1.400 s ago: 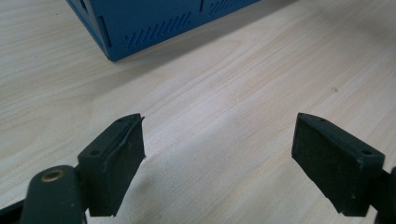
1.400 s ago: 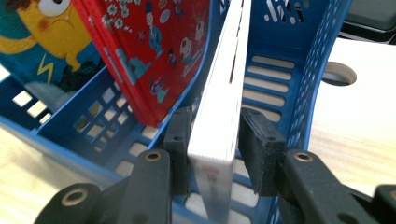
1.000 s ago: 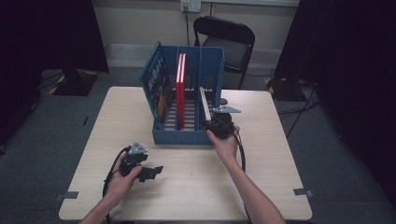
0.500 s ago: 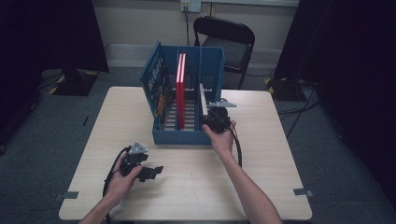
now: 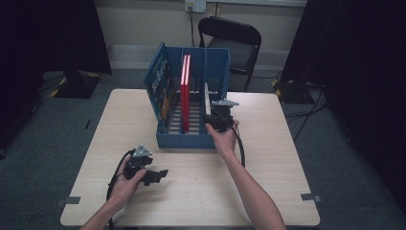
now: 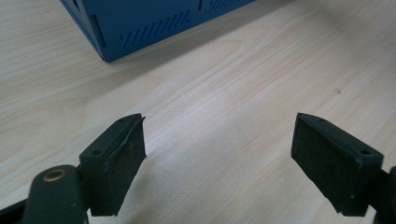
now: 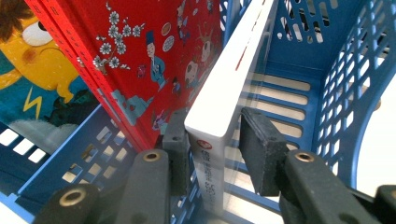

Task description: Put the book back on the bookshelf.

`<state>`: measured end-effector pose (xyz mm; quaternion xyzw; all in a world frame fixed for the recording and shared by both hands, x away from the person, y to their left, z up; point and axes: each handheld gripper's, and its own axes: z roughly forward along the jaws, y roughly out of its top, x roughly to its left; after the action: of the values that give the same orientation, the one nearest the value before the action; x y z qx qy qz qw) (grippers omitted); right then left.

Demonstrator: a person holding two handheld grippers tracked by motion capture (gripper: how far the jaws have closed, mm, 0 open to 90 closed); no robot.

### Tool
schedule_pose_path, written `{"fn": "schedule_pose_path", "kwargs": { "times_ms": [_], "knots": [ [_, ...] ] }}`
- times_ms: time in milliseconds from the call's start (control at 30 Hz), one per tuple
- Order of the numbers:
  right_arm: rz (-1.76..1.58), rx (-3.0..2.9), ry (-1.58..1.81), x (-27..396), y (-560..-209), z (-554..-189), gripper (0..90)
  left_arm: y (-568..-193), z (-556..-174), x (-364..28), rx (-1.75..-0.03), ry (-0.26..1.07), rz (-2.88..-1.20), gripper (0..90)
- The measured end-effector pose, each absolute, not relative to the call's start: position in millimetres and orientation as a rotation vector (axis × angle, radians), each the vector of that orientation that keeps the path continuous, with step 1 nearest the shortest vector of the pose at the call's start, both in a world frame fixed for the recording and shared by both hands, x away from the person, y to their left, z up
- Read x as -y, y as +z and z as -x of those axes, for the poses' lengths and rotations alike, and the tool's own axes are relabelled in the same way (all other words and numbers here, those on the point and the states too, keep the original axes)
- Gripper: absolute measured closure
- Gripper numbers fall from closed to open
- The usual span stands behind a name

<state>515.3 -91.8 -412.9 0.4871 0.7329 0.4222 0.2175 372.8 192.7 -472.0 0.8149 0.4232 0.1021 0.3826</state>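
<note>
A blue slotted rack [image 5: 191, 141] stands mid-table with books on edge inside. A red book [image 5: 185, 91] is upright in the middle, and a thin white book [image 5: 207, 98] stands to its right. My right gripper [image 5: 213, 110] reaches into the rack from the near side. In the right gripper view its jaws [image 7: 212, 140] are shut on the white book's [image 7: 219, 107] near edge, one pad on each face, beside the red book [image 7: 154, 56]. My left gripper [image 5: 162, 174] lies on the table at the front left. Its jaws [image 6: 217, 144] stand wide open over bare wood.
A blue and yellow picture book [image 5: 163, 91] leans at the rack's left side. The rack's right wall [image 7: 355, 93] is close beside my right jaw. A black folding chair [image 5: 234, 43] stands behind the table [image 5: 268, 191].
My right gripper has slid a little farther away from the person, deeper into the rack along the white book. The left gripper has stayed put.
</note>
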Motion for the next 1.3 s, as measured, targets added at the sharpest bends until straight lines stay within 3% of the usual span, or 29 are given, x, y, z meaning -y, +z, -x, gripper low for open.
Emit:
{"fn": "schedule_pose_path", "kwargs": {
  "times_ms": [967,1300],
  "knots": [
    [-1.349,-2.037,1.127,83.8,-411.6,-528.2,63.1,-470.8,-370.8,-193.6,-1.079,0.252,-2.067,17.5],
    [-1.329,-2.051,1.17,93.8,-412.2,-519.3,51.2,-469.4,-368.1,-194.0,-1.056,0.274,-2.068,16.9]
  ]
}}
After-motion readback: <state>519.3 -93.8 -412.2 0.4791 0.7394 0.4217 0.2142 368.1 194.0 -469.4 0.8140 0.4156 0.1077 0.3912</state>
